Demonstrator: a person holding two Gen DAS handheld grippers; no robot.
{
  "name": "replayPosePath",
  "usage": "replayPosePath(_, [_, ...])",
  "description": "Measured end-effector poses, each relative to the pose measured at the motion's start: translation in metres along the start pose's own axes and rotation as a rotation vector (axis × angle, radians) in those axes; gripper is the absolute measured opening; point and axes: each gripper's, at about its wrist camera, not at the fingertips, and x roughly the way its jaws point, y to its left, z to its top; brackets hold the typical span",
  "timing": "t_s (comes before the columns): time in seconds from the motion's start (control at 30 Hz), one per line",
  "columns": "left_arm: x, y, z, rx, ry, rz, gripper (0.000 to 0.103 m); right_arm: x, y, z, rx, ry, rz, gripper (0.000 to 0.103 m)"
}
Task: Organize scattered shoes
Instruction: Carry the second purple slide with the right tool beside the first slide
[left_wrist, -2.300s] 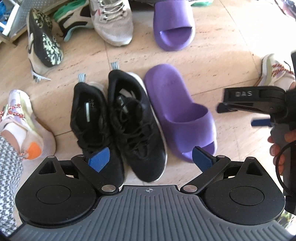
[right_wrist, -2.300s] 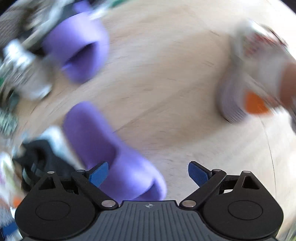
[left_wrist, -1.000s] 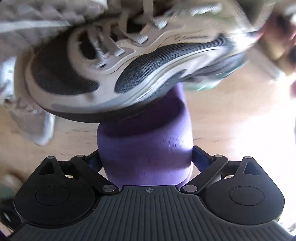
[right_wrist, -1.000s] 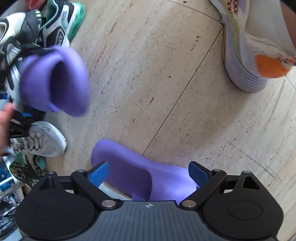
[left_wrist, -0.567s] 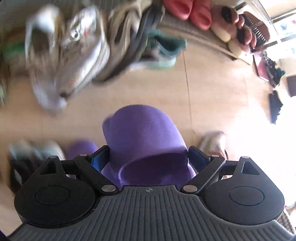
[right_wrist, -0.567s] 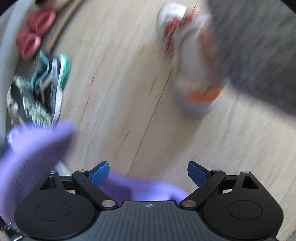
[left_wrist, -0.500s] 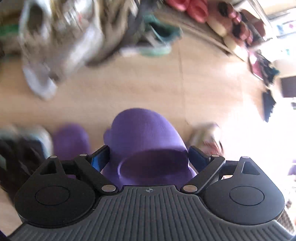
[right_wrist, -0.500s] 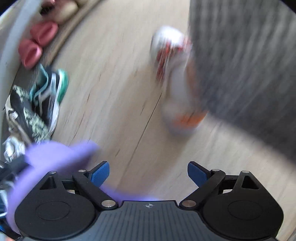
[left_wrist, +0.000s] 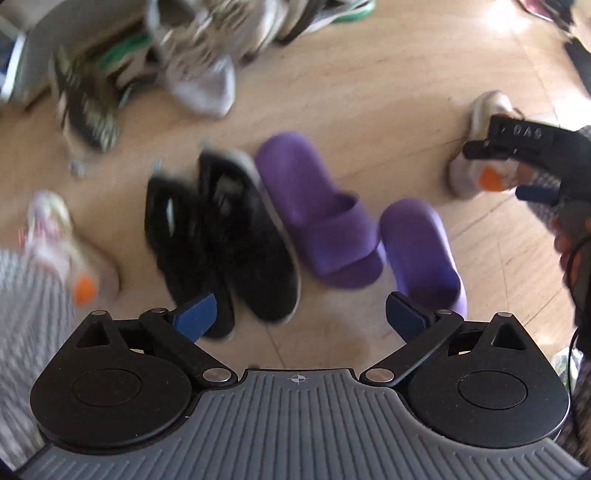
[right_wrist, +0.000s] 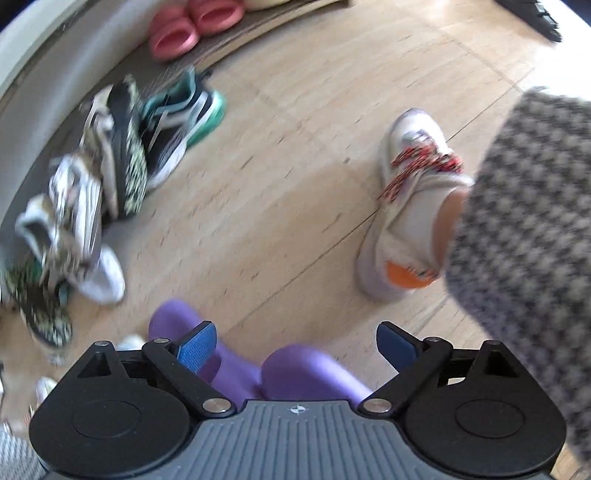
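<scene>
Two purple slides lie side by side on the wooden floor, the left slide (left_wrist: 321, 218) next to a pair of black sneakers (left_wrist: 221, 240) and the right slide (left_wrist: 421, 251) just beyond my right finger. My left gripper (left_wrist: 299, 314) hangs above them, pointing down, its jaws opening with nothing between them. In the right wrist view the same slides (right_wrist: 306, 369) show under my right gripper (right_wrist: 295, 347), which is open and holds nothing. That right gripper (left_wrist: 495, 171) also appears at the right edge of the left wrist view.
A heap of grey, black-and-green and teal sneakers (right_wrist: 110, 158) lies by a shoe rack, with pink slippers (right_wrist: 195, 26) on it. A person's foot in a white and orange sneaker (right_wrist: 406, 206) and a checked trouser leg (right_wrist: 517, 221) stand to the right.
My left gripper carried the second purple slide over from the shoe pile, let it go beside the first one and lifted away. The right gripper rose and turned.
</scene>
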Motion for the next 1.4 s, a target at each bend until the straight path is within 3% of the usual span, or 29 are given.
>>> replayPosePath(0.1, [0.019,-0.01,-0.009,0.051,0.011,0.011,0.1,0.015,0.007,-0.004,-0.086,0.091,-0.017,0.094])
replayPosePath(0.27, [0.033,-0.036,-0.016,0.325,0.031,0.073,0.1,0.053,0.015,-0.023,-0.223,0.296,-0.081,0.098])
replayPosePath(0.33, [0.038,-0.038,-0.015,0.367,0.047,0.102,0.1,0.084,0.013,-0.041,-0.283,0.436,-0.118,0.098])
replayPosePath(0.43, [0.043,-0.039,-0.013,0.369,0.079,0.088,0.1,0.113,0.01,-0.064,-0.361,0.534,-0.194,0.099])
replayPosePath(0.57, [0.053,-0.038,-0.008,0.348,0.113,0.046,0.1,0.141,0.015,-0.084,-0.477,0.6,-0.258,0.101])
replayPosePath(0.8, [0.066,-0.033,-0.008,0.35,0.142,0.089,0.1,0.179,0.028,-0.114,-0.627,0.617,-0.335,0.101])
replayPosePath(0.87, [0.069,-0.032,-0.008,0.343,0.151,0.097,0.1,0.183,0.031,-0.119,-0.669,0.624,-0.354,0.095])
replayPosePath(0.97, [0.068,-0.03,-0.005,0.328,0.141,0.104,0.1,0.175,0.038,-0.112,-0.662,0.605,-0.346,0.092])
replayPosePath(1.1, [0.059,-0.025,-0.001,0.294,0.105,0.093,0.1,0.143,0.049,-0.078,-0.573,0.432,-0.312,0.091])
replayPosePath(1.27, [0.055,-0.014,-0.001,0.236,0.087,0.082,0.1,0.117,0.087,-0.052,-0.741,0.18,-0.321,0.091])
replayPosePath(1.4, [0.059,-0.002,-0.002,0.189,0.104,0.094,0.1,0.108,0.12,-0.04,-0.838,0.075,-0.276,0.091])
